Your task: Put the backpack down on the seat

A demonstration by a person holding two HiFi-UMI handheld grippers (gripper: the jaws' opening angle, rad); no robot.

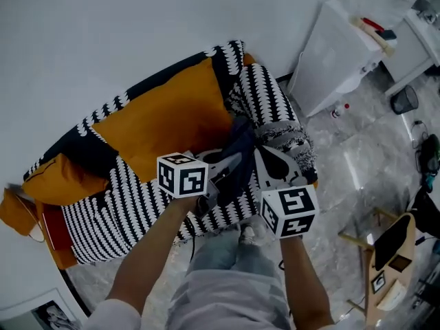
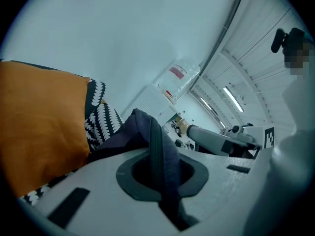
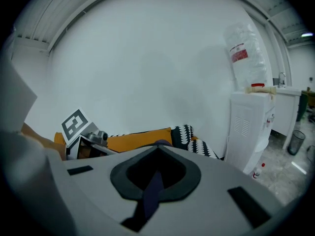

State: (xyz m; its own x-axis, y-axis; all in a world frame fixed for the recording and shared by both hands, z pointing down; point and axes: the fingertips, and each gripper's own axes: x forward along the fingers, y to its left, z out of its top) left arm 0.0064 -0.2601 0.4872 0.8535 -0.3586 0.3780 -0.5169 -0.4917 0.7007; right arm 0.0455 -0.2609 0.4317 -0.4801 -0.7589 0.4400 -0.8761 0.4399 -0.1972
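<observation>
A dark navy backpack (image 1: 238, 146) hangs between my two grippers, just above the black-and-white patterned sofa seat (image 1: 130, 201). My left gripper (image 1: 229, 163) is shut on a dark strap and a fold of the backpack (image 2: 145, 134), which runs through its jaws. In the right gripper view, a navy strap (image 3: 153, 187) is pinched where my right gripper (image 1: 265, 158) is shut. A large orange cushion (image 1: 165, 119) leans on the backrest behind the bag, and it fills the left of the left gripper view (image 2: 39, 127). Most of the bag is hidden by the grippers.
A white cabinet (image 1: 335, 55) stands right of the sofa's patterned armrest (image 1: 271, 108), with a small bin (image 1: 404, 100) beyond. A wooden stand (image 1: 388, 263) is at the lower right. A second orange cushion (image 1: 58, 181) lies at the sofa's left end. My legs (image 1: 227, 280) stand before the sofa.
</observation>
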